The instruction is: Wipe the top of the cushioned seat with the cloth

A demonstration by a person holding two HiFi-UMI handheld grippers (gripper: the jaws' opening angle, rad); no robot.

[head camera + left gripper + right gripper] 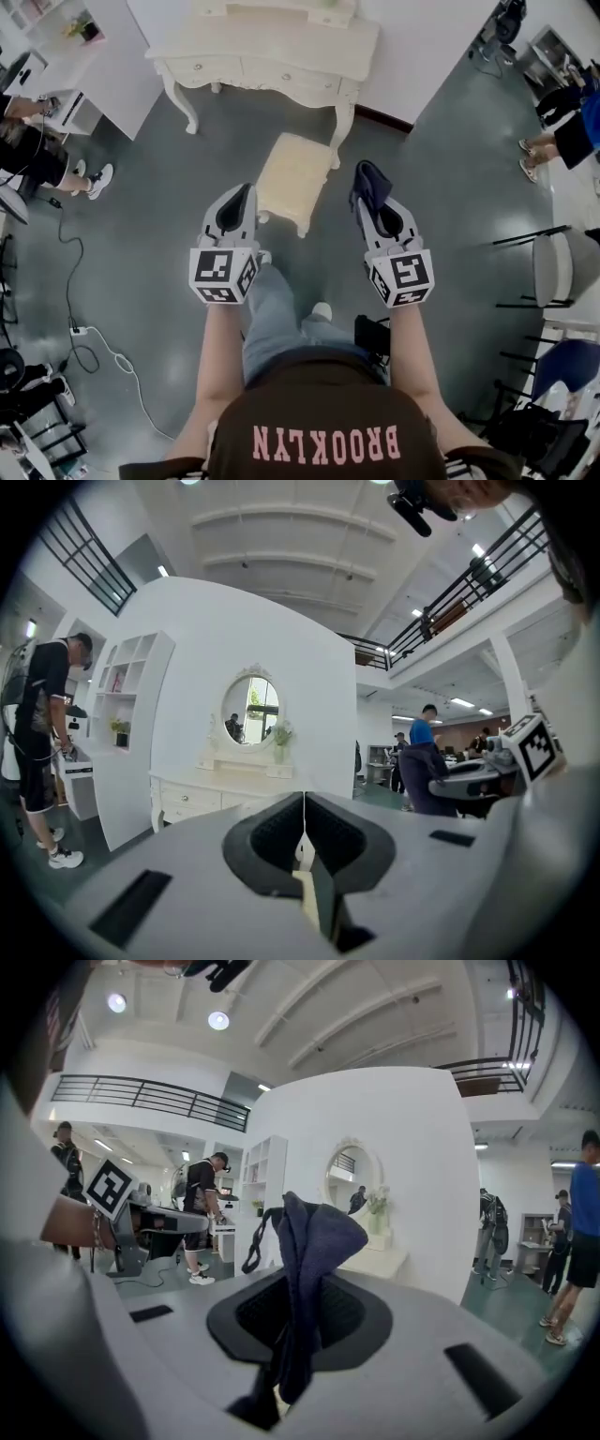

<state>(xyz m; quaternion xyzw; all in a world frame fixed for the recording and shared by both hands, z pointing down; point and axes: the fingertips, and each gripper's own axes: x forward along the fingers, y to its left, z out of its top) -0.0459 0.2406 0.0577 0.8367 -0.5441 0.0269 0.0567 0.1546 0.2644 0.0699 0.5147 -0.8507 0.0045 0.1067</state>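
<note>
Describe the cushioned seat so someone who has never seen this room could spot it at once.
Find the cream dressing table against the white wall at the top of the head view. On the grey floor in front of it stands the cushioned seat, a small stool. Its pale yellow padded top sets it apart from the dark-framed chairs at the right.

My left gripper (pixel 303 810) has its jaws pressed together, empty, pointing at a white dressing table (pixel 220 794) with an oval mirror (pixel 251 708).
</note>
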